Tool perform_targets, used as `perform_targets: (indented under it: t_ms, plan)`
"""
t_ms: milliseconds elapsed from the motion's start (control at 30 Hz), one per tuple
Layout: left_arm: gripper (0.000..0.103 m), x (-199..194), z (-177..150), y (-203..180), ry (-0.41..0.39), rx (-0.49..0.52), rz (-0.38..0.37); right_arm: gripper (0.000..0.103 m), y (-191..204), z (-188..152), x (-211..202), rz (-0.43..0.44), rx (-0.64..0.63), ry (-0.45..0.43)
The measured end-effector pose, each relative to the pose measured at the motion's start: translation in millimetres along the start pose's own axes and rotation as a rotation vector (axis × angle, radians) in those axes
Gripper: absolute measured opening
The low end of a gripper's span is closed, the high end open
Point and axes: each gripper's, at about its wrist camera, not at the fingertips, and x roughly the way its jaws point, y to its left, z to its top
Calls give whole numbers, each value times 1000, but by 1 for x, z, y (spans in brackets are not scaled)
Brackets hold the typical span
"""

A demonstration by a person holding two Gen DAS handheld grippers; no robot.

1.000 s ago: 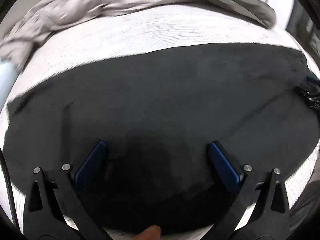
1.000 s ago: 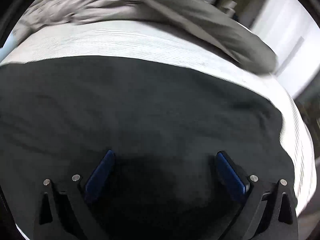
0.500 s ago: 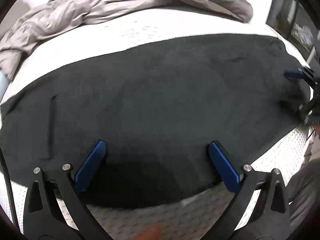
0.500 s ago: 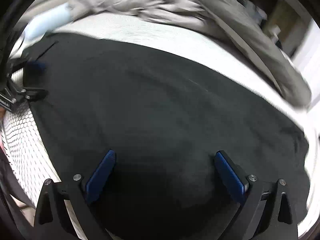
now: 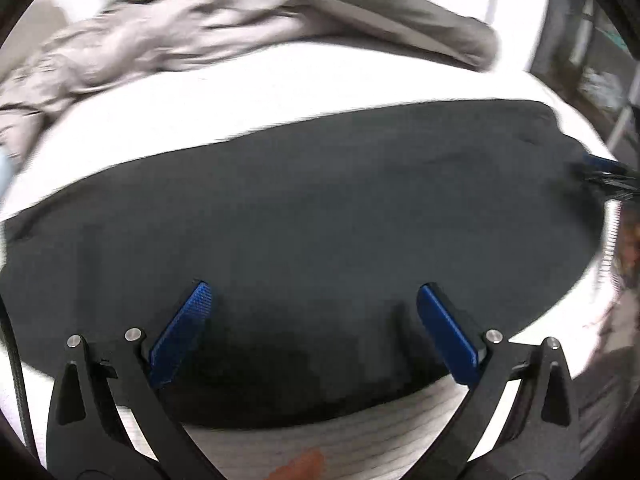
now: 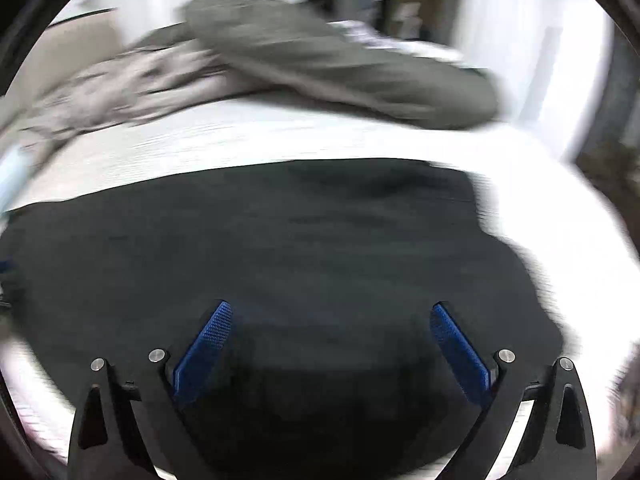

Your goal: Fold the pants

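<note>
On a white bed (image 5: pixel 280 92), both claws, left (image 5: pixel 312 320) & right (image 6: pixel 330 336), hang released over flat black fabric pants (image 5: pixel 320 216), apparently lining up the next fold.

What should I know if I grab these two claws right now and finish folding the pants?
Left claw: open, holding nothing, over the near edge of the black pants.
Right claw: open, holding nothing, over the pants' other end.
The pants lie spread flat across the white bed; a grey blanket is bunched along the far side, apart from them.
Done: the pants look laid out. How many folds are already in I cannot tell.
Left: probably grip an end and fold it over.
</note>
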Motion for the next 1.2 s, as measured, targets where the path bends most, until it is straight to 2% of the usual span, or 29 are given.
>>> perform_targets:
  t_ms: [67,133,167,233,267,333,400,467,500,567,633,733,800,833,900,967,1033,1133,1200]
  plan:
    - [102,12,-2,-37,48,74,-68,101,51,4,20,88,-138,43]
    - [102,21,-3,-62,59,183,-32,101,85,4,35,60,-263,58]
    - [103,22,-7,-68,61,211,-15,101,94,4,39,63,-302,67]
    - [103,23,-9,-53,82,197,-43,101,96,-6,43,71,-360,83]
    - [103,23,-10,-42,85,181,-43,101,88,-10,43,64,-366,81]
    - [103,17,-12,-4,82,127,-10,101,42,-10,49,40,-287,87]
    - [103,10,-19,33,80,42,44,101,-7,-10,48,-112,-178,100]
    - [103,11,-16,70,74,-28,102,102,-54,-10,45,-205,-57,101]
    - [103,10,-15,83,71,-63,106,102,-65,-9,45,-227,-17,107]
    - [102,6,-11,91,69,-89,119,101,-72,-2,37,-216,20,93]
    - [102,3,-4,85,52,-86,125,101,-60,14,38,-166,9,65]
    - [102,13,22,65,56,-51,99,101,-5,37,51,-28,-82,56]
    - [102,32,45,47,61,-21,93,101,37,46,63,28,-161,75]
    - [102,44,55,40,76,3,102,101,54,50,72,45,-202,84]
    - [103,67,56,32,128,31,160,101,79,51,84,48,-289,105]
    - [103,70,51,45,127,3,122,101,73,52,105,17,-322,136]
    - [103,61,48,62,112,-11,170,101,46,53,120,-29,-284,134]
    - [103,47,36,100,97,-89,261,101,-23,57,124,-196,-137,128]
    - [102,41,30,118,92,-160,243,101,-63,56,122,-246,-33,123]
